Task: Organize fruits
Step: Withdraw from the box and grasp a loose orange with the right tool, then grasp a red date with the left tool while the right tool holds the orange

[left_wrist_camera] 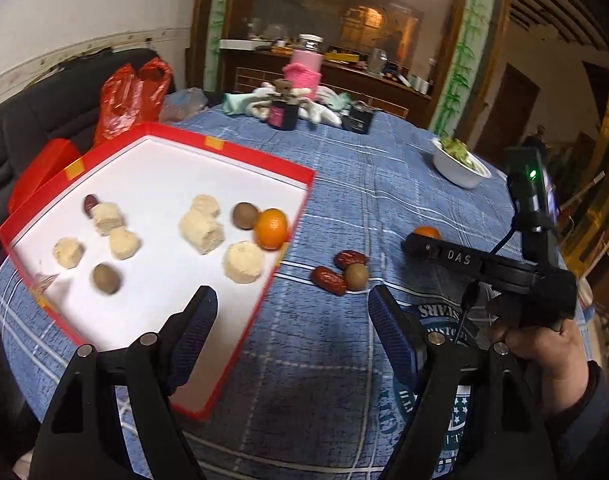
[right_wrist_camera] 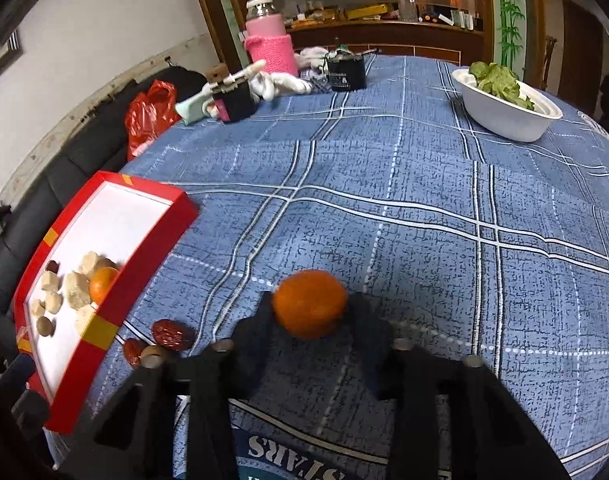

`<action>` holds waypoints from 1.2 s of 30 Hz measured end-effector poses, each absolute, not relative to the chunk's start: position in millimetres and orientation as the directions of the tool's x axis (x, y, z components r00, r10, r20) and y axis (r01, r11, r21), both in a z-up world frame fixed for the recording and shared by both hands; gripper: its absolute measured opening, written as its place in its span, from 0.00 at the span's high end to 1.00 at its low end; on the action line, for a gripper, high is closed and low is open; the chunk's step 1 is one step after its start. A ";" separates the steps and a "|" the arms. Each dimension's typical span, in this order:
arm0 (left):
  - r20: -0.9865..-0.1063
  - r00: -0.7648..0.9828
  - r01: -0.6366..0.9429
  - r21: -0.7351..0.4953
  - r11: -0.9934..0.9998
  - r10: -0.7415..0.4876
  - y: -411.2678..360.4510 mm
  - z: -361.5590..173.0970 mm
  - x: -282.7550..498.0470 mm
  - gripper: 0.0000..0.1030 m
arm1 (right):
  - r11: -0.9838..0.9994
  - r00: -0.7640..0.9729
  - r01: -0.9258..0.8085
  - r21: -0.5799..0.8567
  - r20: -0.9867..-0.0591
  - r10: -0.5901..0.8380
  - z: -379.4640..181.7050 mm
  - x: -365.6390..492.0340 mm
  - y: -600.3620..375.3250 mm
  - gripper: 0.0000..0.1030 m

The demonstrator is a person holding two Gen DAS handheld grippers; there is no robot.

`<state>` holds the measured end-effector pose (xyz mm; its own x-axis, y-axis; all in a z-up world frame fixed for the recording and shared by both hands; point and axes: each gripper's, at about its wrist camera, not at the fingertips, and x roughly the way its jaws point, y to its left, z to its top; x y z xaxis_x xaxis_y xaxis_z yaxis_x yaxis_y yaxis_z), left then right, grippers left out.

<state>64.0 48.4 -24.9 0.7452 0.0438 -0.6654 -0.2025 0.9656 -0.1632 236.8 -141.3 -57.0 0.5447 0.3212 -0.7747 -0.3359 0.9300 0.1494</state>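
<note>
Task partway: right gripper (right_wrist_camera: 310,320) closed on orange (right_wrist_camera: 310,304), left gripper (left_wrist_camera: 292,328) wide open and empty above tray (left_wrist_camera: 240,148) edge (one orange, nuts, pastries inside), dates (left_wrist_camera: 338,270) beyond its fingertips still on cloth.

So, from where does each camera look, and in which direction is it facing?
Left wrist: sits on the left gripper, looks down across the red tray and blue tablecloth; its open fingers show, plus the right gripper and hand.
Right wrist: sits on the right gripper, looks along the table; its fingers close on an orange.
Shared: tray, dates, white bowl, pink bottle.
</note>
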 end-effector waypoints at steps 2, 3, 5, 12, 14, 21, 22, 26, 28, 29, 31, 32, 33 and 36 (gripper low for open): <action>-0.677 0.736 -0.155 -0.156 0.976 0.009 39.8 -27.5 69.9 0.24 | 0.931 0.563 -0.329 0.158 -0.758 0.328 -51.5 230.2 -150.1 0.65; -0.679 0.734 -0.135 -0.153 0.979 -0.005 35.3 -28.7 73.6 0.24 | 0.929 0.572 -0.324 0.177 -0.746 0.341 -47.5 227.2 -157.1 0.65; -0.685 0.728 -0.099 -0.140 0.985 -0.024 26.5 -32.7 83.1 0.25 | 0.925 0.589 -0.315 0.211 -0.721 0.365 -40.8 222.4 -168.9 0.65; -0.756 0.654 -0.123 -0.064 0.990 0.033 15.7 -50.1 109.8 0.44 | 0.896 0.601 -0.335 0.292 -0.666 0.442 -30.0 218.2 -184.6 0.65; -0.783 0.619 -0.156 -0.046 0.987 0.062 18.8 -57.4 117.4 0.45 | 0.887 0.594 -0.346 0.306 -0.660 0.460 -29.4 218.1 -185.1 0.65; -0.805 0.583 -0.187 0.005 0.982 0.115 17.6 -63.8 131.8 0.63 | 0.868 0.596 -0.368 0.332 -0.632 0.495 -23.4 214.0 -186.4 0.65; -0.805 0.582 -0.185 0.005 0.983 0.114 16.8 -63.9 133.4 0.63 | 0.867 0.596 -0.368 0.336 -0.631 0.497 -23.4 213.9 -186.9 0.65; -0.810 0.578 -0.181 -0.003 0.983 0.104 15.6 -62.9 140.7 0.66 | 0.862 0.597 -0.372 0.344 -0.622 0.506 -21.6 212.6 -188.2 0.66; -0.807 0.581 -0.175 0.003 0.985 0.106 13.6 -62.4 141.7 0.74 | 0.861 0.598 -0.375 0.342 -0.621 0.507 -21.1 212.1 -187.6 0.66; -0.806 0.582 -0.175 0.001 0.985 0.104 13.4 -62.3 142.1 0.74 | 0.861 0.598 -0.377 0.343 -0.619 0.509 -20.6 211.8 -187.5 0.66; -0.805 0.585 -0.175 -0.005 0.985 0.100 13.4 -61.8 140.4 0.75 | 0.860 0.599 -0.378 0.341 -0.618 0.509 -20.2 211.4 -187.5 0.66; -0.805 0.585 -0.175 -0.007 0.984 0.098 13.7 -61.4 139.9 0.75 | 0.861 0.599 -0.378 0.341 -0.619 0.508 -20.5 211.4 -187.3 0.66; -0.804 0.587 -0.173 -0.011 0.985 0.094 13.2 -60.4 137.2 0.75 | 0.861 0.599 -0.378 0.340 -0.619 0.508 -20.6 211.5 -187.2 0.66; -0.798 0.597 -0.166 -0.017 0.986 0.087 11.4 -56.2 129.7 0.75 | 0.862 0.599 -0.380 0.335 -0.621 0.506 -21.7 211.5 -186.2 0.66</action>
